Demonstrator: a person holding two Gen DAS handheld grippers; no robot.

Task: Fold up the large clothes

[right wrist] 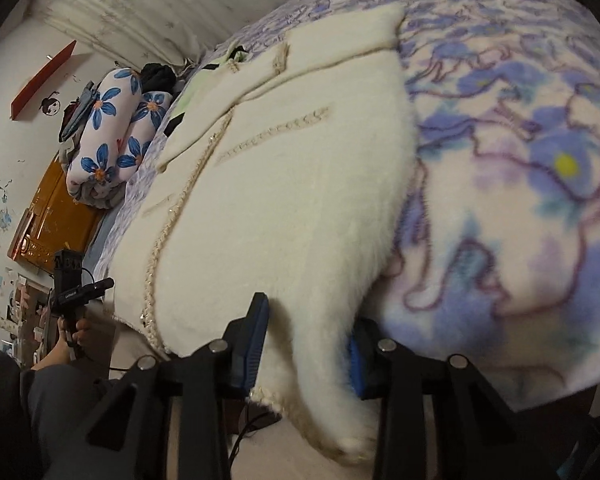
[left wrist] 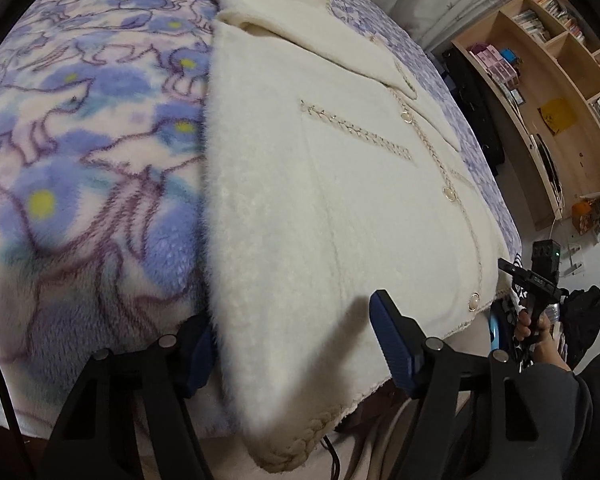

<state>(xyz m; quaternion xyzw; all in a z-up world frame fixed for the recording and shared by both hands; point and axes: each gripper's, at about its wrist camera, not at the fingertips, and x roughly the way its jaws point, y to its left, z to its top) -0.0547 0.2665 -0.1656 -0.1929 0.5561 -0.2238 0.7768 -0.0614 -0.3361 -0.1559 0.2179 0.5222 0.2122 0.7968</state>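
so the big cream fuzzy coat (left wrist: 340, 184) is lying front side up on the bed, on top of a blue and purple flower blanket (left wrist: 80, 152). collar's at the far end, buttons and braided trim run down the front, and the hem hangs a bit over the near edge of the bed.

the left gripper (left wrist: 296, 356) is at the hem corner on its side, blue pads spread wide with the coat's edge sitting between them, not squeezed. one pad is mostly tucked under the fabric. the right gripper (right wrist: 308, 344) is at the other hem corner, also spread apart with the fluffy corner drooping down between the pads. can't tell if either pad is actually touching the fabric.

further out there's a rolled white quilt with blue flowers (right wrist: 112, 140) at the head of the bed, a wooden bookshelf (left wrist: 548, 92) against the wall, and clutter on the floor (left wrist: 596, 248).
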